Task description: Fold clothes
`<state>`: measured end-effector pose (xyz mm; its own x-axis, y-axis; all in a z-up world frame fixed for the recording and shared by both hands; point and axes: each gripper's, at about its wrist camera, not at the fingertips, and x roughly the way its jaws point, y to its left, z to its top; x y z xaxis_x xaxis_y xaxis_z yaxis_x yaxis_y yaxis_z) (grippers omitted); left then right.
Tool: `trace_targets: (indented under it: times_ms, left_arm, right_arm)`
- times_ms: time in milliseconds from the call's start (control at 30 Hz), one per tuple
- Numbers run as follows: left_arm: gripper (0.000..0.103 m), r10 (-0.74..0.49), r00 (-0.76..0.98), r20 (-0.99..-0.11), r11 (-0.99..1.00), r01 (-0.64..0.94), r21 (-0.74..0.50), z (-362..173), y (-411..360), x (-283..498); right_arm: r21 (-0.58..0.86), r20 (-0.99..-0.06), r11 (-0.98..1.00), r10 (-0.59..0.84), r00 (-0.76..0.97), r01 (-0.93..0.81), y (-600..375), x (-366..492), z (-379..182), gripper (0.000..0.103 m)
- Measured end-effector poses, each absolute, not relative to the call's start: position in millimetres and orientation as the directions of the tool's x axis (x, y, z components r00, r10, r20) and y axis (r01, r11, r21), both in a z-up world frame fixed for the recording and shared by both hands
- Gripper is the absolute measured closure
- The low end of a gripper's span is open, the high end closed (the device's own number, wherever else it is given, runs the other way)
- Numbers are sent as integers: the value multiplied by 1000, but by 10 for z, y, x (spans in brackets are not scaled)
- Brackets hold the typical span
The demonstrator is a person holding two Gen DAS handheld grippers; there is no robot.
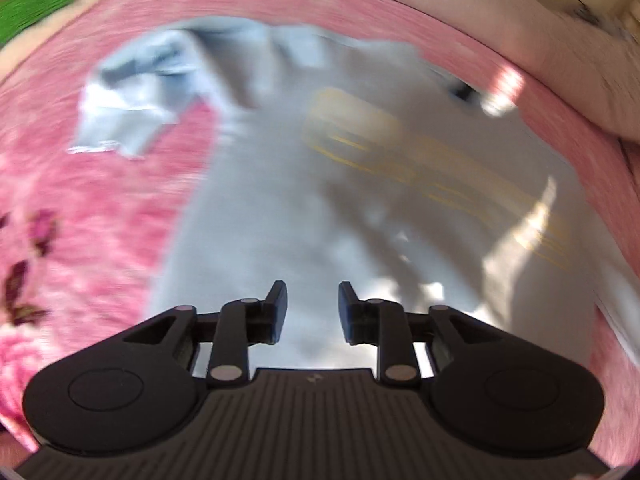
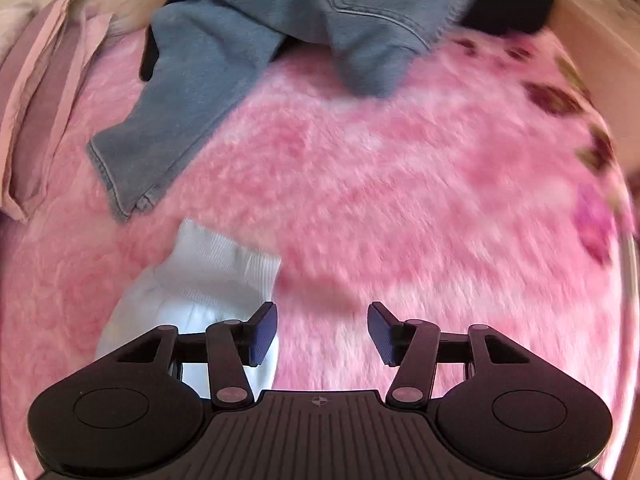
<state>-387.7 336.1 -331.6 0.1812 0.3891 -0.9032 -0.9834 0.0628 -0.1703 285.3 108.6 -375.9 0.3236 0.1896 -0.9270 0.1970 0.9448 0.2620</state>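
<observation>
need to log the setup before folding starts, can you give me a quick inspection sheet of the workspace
surface: fluffy pink floral blanket, blurred by motion
job's things: light grey t-shirt with yellow print spread flat; blue denim jeans heaped at far edge; white ribbed garment beside right tool
clutter: folded pale pink cloth; green item, unclear
grippers: left tool open over t-shirt; right tool open over blanket
cables: nothing seen
surroundings: cream bedding

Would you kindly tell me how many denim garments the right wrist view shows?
2: a denim piece with a hemmed end lies upper left on the pink fuzzy blanket; jeans with a pocket lie top centre. More may be hidden beyond the frame.
</observation>
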Motion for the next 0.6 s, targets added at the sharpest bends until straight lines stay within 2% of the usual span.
trace_targets:
  times_ms: [133, 200, 300, 400, 500, 600]
  left_arm:
    - [70, 428, 180, -886, -145, -953, -264, -3344, 3677, -4535]
    - [69, 447, 176, -877, -245, -919, -310, -3358, 3835, -4864]
    - [65, 490, 225, -842, -394, -804, -445, -3438, 4057, -5367]
    - [65, 539, 231, -810, -440, -743, -504, -3519, 4303, -5693]
    - [64, 524, 177, -833, -269, -894, -359, -3542, 4660, -5667]
    - [63, 517, 103, -850, -57, -986, -154, -3643, 4946, -5483]
  right_arm:
    - [361, -925, 919, 332, 183, 157, 1177, 2456, -3772, 49]
    - [363, -928, 925, 348, 134, 114, 1276, 2192, -3800, 49]
    - [348, -935, 937, 344, 82, 42, 1433, 1752, -3857, 49]
    - [335, -942, 942, 335, 32, -3, 1569, 1306, -3926, 49]
    - [318, -947, 948, 318, 33, -13, 1649, 960, -3940, 49]
    - [298, -952, 953, 300, 51, -48, 1721, 744, -3905, 49]
